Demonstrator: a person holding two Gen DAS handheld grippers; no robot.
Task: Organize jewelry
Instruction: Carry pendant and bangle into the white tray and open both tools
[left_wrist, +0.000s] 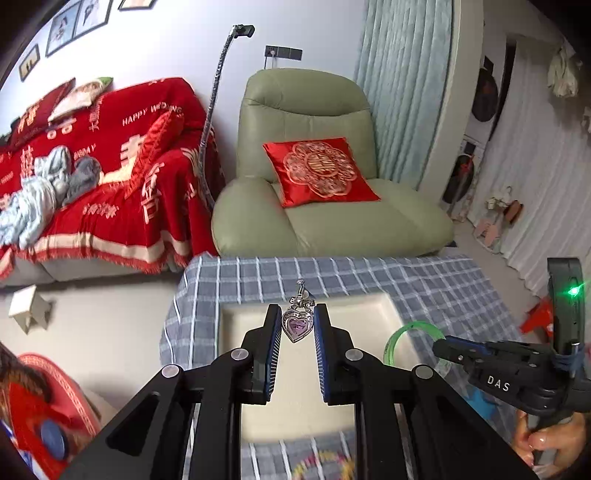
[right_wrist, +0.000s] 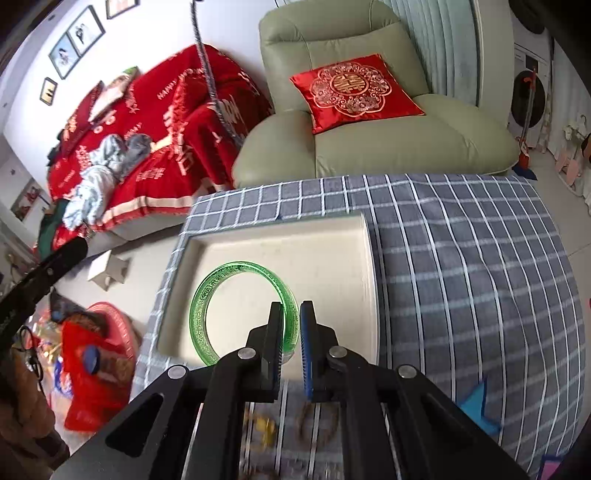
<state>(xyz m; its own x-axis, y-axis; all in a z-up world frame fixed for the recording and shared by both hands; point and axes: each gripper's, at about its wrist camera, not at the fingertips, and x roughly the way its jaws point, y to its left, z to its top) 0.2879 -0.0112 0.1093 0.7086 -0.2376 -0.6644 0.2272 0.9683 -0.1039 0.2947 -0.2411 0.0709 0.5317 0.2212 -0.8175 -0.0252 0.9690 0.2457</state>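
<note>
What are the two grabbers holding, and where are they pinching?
The left gripper pinches the purple heart pendant by its sides. The right gripper pinches the green bangle on its band's near right part.

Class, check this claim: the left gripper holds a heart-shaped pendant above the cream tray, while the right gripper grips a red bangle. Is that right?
One detail is wrong: the bangle is green, not red, as the right wrist view shows. The rest holds: the left gripper holds the heart-shaped pendant above the cream tray, and the right gripper grips the bangle.
</note>
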